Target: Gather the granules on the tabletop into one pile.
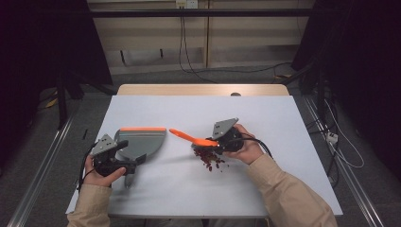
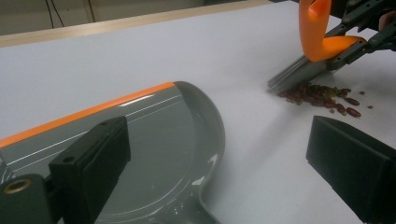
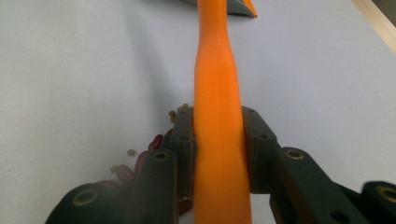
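Orange brush (image 1: pixel 191 137), clenched in the right gripper (image 1: pixel 222 140), stands over beans (image 1: pixel 210 159); left gripper (image 1: pixel 113 158), jaws spread, straddles the dustpan (image 1: pixel 142 144).

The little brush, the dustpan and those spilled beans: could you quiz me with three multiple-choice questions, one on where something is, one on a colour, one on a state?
1. Where do the beans lie?
A. in the dustpan
B. on the white table, under the brush
C. on the floor

2. What colour is the dustpan's front edge?
A. orange
B. blue
C. green

3. How does the right gripper stand?
A. open, holding nothing
B. lying on the table
C. shut on the brush handle

Answers:
1 B, the high view shows them on the table at the bristles.
2 A, an orange strip runs along its lip.
3 C, the right gripper view shows both jaws pressed on the orange handle.
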`<state>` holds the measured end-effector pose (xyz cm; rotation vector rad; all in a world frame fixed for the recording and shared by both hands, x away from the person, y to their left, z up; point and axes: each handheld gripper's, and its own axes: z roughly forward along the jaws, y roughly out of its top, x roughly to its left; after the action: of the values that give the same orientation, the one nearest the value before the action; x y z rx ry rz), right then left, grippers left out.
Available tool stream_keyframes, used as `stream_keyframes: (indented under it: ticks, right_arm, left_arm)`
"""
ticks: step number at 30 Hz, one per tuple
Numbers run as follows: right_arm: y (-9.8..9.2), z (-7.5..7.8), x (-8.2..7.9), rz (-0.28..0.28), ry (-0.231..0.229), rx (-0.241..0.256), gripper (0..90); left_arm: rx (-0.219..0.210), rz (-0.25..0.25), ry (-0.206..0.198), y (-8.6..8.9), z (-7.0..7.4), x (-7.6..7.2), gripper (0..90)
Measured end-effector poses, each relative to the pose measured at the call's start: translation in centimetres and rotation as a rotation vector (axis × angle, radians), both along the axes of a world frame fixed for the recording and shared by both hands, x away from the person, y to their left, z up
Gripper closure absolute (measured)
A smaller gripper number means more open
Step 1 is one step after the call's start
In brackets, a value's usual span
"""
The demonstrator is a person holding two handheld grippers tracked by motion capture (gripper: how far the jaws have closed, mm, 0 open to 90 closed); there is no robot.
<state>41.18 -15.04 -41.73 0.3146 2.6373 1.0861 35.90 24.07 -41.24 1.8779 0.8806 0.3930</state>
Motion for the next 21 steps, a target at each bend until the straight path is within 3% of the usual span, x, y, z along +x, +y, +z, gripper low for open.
stream_keyframes:
  ticks: [15, 18, 21]
  right_arm:
    - [-0.8, 0.3, -1.1, 0.006, 0.021, 0.005, 70.9]
    - [-1.2, 0.5, -1.0, -0.015, 0.028, 0.030, 71.1]
    - [-1.4, 0.9, -0.6, -0.035, 0.024, 0.091, 71.1]
  left_arm:
    - [0.003, -0.003, 0.002, -0.1, 0.0, 0.0, 6.3]
    - [0.007, -0.005, 0.002, -0.2, 0.0, 0.0, 6.4]
    - [0.005, -0.004, 0.003, -0.2, 0.0, 0.0, 6.4]
